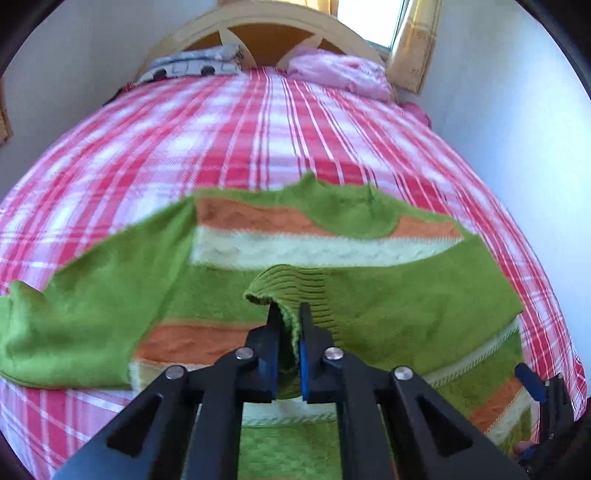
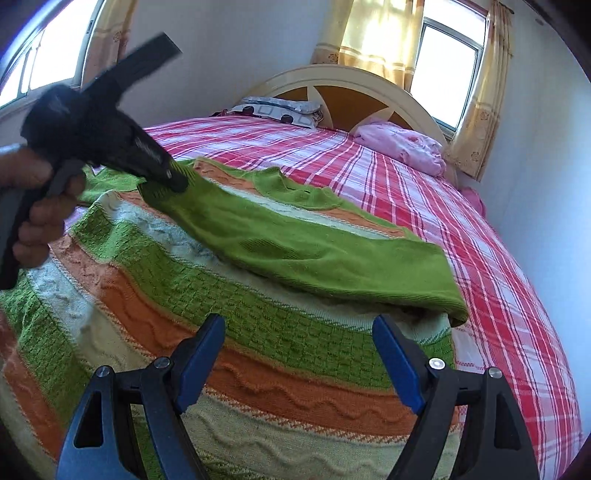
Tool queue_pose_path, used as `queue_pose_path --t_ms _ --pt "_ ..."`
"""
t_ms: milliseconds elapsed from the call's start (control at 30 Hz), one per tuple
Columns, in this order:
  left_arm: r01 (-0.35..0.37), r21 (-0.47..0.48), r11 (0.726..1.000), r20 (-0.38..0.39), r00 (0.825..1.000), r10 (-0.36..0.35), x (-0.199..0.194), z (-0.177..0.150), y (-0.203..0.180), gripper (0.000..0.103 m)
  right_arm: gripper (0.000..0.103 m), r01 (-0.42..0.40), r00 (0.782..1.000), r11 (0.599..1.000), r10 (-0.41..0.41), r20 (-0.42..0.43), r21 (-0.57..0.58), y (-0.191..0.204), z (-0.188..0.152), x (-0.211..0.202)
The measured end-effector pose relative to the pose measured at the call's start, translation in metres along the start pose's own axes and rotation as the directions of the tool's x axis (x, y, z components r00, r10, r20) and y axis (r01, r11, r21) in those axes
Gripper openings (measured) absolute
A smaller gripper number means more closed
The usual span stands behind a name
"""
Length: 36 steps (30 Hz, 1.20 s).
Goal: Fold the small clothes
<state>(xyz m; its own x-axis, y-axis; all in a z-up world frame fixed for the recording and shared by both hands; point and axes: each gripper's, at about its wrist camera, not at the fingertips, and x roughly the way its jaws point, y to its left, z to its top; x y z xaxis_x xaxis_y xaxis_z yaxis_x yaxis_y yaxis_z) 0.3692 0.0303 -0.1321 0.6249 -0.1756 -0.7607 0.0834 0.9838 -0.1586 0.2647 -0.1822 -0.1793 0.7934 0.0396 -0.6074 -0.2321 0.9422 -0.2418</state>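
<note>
A small knitted sweater (image 1: 388,306) in green, orange and cream stripes lies spread on the bed, and it also shows in the right wrist view (image 2: 258,332). My left gripper (image 1: 290,314) is shut on the ribbed cuff of the right sleeve (image 1: 291,288) and holds that sleeve across the sweater's body. In the right wrist view the left gripper (image 2: 173,181) pinches the same sleeve (image 2: 314,251). My right gripper (image 2: 299,332) is open and empty, just above the sweater's lower body. The other sleeve (image 1: 74,325) lies stretched out to the left.
The bed has a red and white plaid cover (image 1: 258,140). A grey patterned pillow (image 1: 192,66) and a pink bundle of cloth (image 1: 340,74) lie by the curved headboard (image 1: 266,33). White walls stand close on both sides. Curtained windows (image 2: 447,70) are behind the headboard.
</note>
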Motion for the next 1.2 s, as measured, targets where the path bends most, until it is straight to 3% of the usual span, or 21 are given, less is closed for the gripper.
queue_pose_path --t_ms 200,400,533,600,700,767,867,967,1033,1100,1167,1200 --pt "-0.035 -0.034 0.999 0.030 0.999 0.036 -0.010 0.008 0.032 0.009 0.083 0.008 1.000 1.000 -0.008 -0.002 -0.014 0.004 0.000 0.001" --pt "-0.070 -0.058 0.996 -0.062 0.996 0.067 0.029 -0.013 0.050 0.009 0.083 -0.006 0.999 1.000 0.005 -0.039 -0.014 0.005 0.001 0.008" --pt "-0.062 -0.075 0.995 -0.053 0.997 0.058 0.035 -0.019 0.053 0.012 0.083 -0.098 0.992 0.992 0.104 -0.075 0.073 -0.023 0.018 0.019" --pt "-0.073 -0.068 0.995 -0.053 0.996 0.069 0.035 -0.019 0.052 0.016 0.083 -0.065 0.995 0.993 0.072 -0.074 0.094 -0.040 0.024 0.027" --pt "-0.085 -0.043 0.995 -0.046 0.996 0.083 0.032 -0.021 0.052 0.028 0.083 0.012 0.979 0.981 0.027 -0.200 0.191 -0.081 0.019 0.059" --pt "-0.107 -0.022 0.994 -0.041 0.993 0.106 0.026 -0.025 0.052 0.045 0.082 0.098 0.959 0.944 -0.005 -0.284 0.314 -0.119 0.003 0.073" --pt "-0.139 0.001 0.990 0.002 0.990 0.139 0.012 -0.030 0.056 0.067 0.083 0.162 0.961 0.901 -0.052 -0.271 0.403 -0.148 -0.007 0.055" --pt "-0.186 0.014 0.982 0.020 0.982 0.186 0.006 -0.035 0.061 0.076 0.083 0.205 0.974 0.917 -0.158 -0.163 0.341 -0.137 0.009 0.026" --pt "-0.205 0.004 0.979 0.006 0.979 0.205 0.011 -0.037 0.064 0.079 0.083 0.129 0.990 0.957 -0.107 -0.096 0.260 -0.113 0.032 0.020" --pt "-0.234 -0.006 0.972 -0.019 0.972 0.234 0.018 -0.042 0.067 0.079 0.083 0.026 0.998 0.971 -0.012 -0.062 0.239 -0.096 0.047 0.025" --pt "-0.231 -0.022 0.973 -0.028 0.973 0.231 0.022 -0.045 0.069 0.079 0.082 -0.148 0.983 0.947 0.172 -0.058 0.285 -0.085 0.057 0.045" --pt "-0.229 -0.026 0.973 -0.021 0.973 0.229 0.020 -0.046 0.070 0.079 0.082 -0.141 0.981 0.944 0.174 -0.086 0.299 -0.084 0.057 0.056"
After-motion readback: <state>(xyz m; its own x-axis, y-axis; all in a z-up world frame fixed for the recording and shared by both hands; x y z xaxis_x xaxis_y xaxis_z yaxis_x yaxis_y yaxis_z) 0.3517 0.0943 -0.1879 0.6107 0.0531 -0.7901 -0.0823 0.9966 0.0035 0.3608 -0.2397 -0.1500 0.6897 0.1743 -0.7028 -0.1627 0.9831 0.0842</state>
